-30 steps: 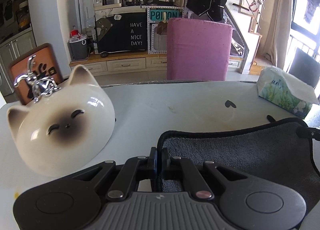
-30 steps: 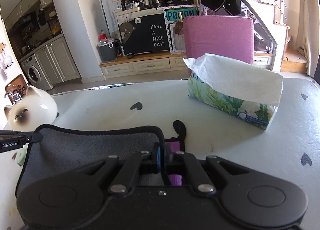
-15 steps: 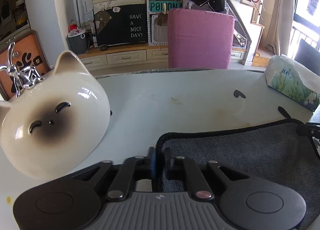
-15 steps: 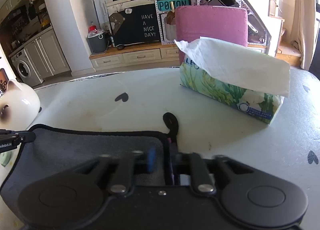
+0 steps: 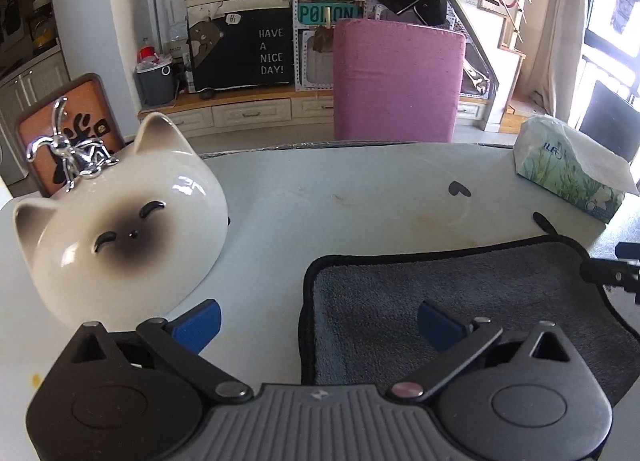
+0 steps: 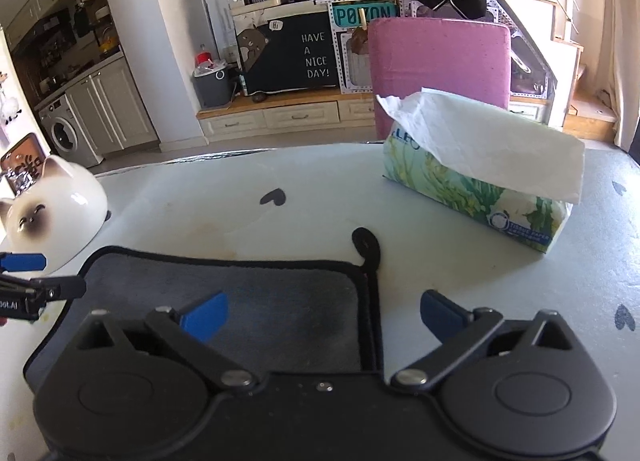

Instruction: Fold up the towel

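Note:
A grey towel (image 5: 452, 301) with black trim lies folded flat on the white table (image 5: 340, 201). It also shows in the right wrist view (image 6: 248, 301), with its black hanging loop (image 6: 366, 243) at the far right corner. My left gripper (image 5: 318, 321) is open, its blue fingers straddling the towel's left edge and holding nothing. My right gripper (image 6: 324, 315) is open over the towel's right edge, also empty. The right gripper's tip (image 5: 612, 275) shows at the right of the left wrist view.
A white ceramic cat head (image 5: 120, 221) stands just left of the towel, close to my left finger. A tissue box (image 6: 480, 189) sits at the far right. A pink chair (image 5: 396, 81) stands behind the table's far edge.
Both grippers were shut on the towel's near corners; both have now opened and let go. The towel lies flat on the table.

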A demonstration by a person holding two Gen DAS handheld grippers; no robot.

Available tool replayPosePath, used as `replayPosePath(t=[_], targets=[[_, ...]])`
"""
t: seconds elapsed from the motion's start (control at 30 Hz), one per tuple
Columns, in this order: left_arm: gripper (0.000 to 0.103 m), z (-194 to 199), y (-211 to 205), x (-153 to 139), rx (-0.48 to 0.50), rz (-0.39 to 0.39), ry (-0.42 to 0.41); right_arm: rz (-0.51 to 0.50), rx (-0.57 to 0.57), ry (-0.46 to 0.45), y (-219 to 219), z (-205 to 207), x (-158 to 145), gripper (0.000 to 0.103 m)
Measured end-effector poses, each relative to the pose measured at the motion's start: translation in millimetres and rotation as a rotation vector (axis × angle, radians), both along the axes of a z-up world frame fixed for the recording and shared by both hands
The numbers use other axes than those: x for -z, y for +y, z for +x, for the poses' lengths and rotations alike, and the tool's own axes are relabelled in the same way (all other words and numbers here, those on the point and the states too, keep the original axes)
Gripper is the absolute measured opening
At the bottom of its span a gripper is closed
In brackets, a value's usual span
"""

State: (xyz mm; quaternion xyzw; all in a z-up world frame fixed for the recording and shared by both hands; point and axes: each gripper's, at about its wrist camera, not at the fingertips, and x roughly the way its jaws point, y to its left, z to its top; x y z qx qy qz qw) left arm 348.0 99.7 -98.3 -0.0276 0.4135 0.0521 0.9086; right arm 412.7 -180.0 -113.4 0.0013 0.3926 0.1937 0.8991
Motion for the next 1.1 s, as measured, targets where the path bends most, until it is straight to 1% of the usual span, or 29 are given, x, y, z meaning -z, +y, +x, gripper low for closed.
replayPosePath(t=[0.27,0.47,0.77,0.93,1.1], targets=[[0.103,-13,-7,-13,-0.005,-0.019,0.021,-0.020,0.015,-0.015,-2,-19,-15,0.103],[0.103,-34,-13,-32,0.008,-0.043,0.014,0.002,0.033,0.002,-12,-35,-31,0.103],[0.103,-75,-19,-58,-0.008,-0.089,0.005,0.022,0.033,-0.025,-24,-77,-61,0.103],[0.103,-103,-25,-73,0.012,-0.117,-0.015,0.048,0.020,-0.044,-35,-104,-78,0.103],[0.103,-128,-33,-88,0.027,-0.128,-0.043,0.078,0.010,-0.072,-45,-133,-94,0.103]])
